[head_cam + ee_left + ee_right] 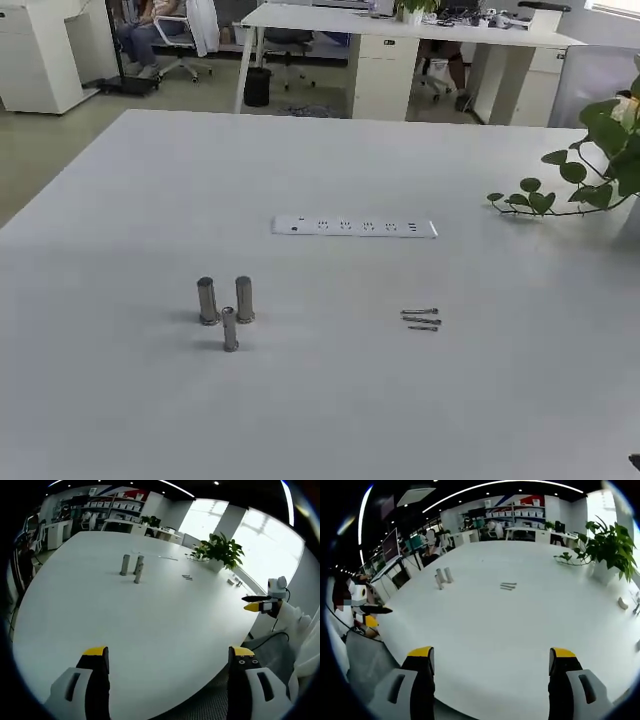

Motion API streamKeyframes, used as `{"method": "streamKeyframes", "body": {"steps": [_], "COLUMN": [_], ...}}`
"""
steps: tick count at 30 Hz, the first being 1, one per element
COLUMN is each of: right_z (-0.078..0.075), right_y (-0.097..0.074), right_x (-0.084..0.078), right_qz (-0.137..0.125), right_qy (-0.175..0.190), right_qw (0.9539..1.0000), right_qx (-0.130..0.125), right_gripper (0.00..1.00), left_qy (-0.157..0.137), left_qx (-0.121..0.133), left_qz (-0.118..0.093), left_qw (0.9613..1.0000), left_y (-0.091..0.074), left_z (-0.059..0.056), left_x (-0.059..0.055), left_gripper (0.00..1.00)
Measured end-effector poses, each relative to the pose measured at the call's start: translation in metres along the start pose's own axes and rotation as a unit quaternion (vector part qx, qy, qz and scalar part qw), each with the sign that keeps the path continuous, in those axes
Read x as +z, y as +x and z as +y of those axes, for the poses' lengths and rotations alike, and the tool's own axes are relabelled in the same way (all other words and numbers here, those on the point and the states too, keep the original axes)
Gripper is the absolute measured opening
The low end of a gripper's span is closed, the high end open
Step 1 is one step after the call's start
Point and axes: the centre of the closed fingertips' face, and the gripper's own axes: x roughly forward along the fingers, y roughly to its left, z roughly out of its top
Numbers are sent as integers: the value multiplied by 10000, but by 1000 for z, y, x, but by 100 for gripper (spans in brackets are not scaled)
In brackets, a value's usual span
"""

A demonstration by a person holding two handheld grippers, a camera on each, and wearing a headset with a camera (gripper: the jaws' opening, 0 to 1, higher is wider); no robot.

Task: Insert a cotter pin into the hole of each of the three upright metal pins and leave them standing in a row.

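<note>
Upright metal pins (229,328), cotter pins (421,320) apart

this is an open-plan office. the big white table (320,420) carries a power strip (354,227) at its middle and a trailing potted plant (600,150) at two o'clock. at twelve o'clock beyond it stand white desks (400,22) with a drawer cabinet (380,75), and at eleven o'clock a person (140,35) sits by a wheeled office chair (180,45). the left gripper view shows shelves of boxes (110,505) at eleven o'clock and tall bright windows (260,535) at two. the right gripper view shows a monitor (391,544) at ten.
</note>
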Motion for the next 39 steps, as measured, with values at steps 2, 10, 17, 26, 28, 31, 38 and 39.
{"method": "streamKeyframes", "body": {"steps": [2, 10, 17, 26, 28, 31, 38, 39], "right_z": [-2, 0, -1, -3, -3, -2, -3, -3], "right_y": [-1, -3, -5, -4, -4, -4, -5, -5], "right_x": [0, -1, 1, -1, -2, -2, 3, 3], "right_qz": [-17, -32, -92, -72, -62, -61, -158, -164], "right_qy": [-15, 122, 185, 178, 189, 196, 129, 128], "right_qw": [10000, 9999, 9998, 9998, 9998, 9998, 9998, 9998], "right_qx": [-30, -46, -62, -80, -75, -70, -46, -51], "right_gripper": [93, 92, 91, 91, 91, 91, 91, 91], "left_qy": [-10, -49, -63, -124, -122, -170, -182, -170], "left_qx": [6, 90, 96, 149, 136, 119, 109, 117], "left_qz": [-17, -68, -86, -174, -150, -147, -167, -190], "left_qw": [10000, 9999, 9999, 9997, 9997, 9997, 9996, 9996], "left_y": [0, -2, -4, -5, -5, -5, -5, -5], "left_z": [1, 4, 5, 8, 7, 7, 7, 7], "left_x": [0, 1, 2, 5, 4, 4, 4, 5], "left_gripper": [99, 99, 99, 99, 99, 98, 97, 96]}}
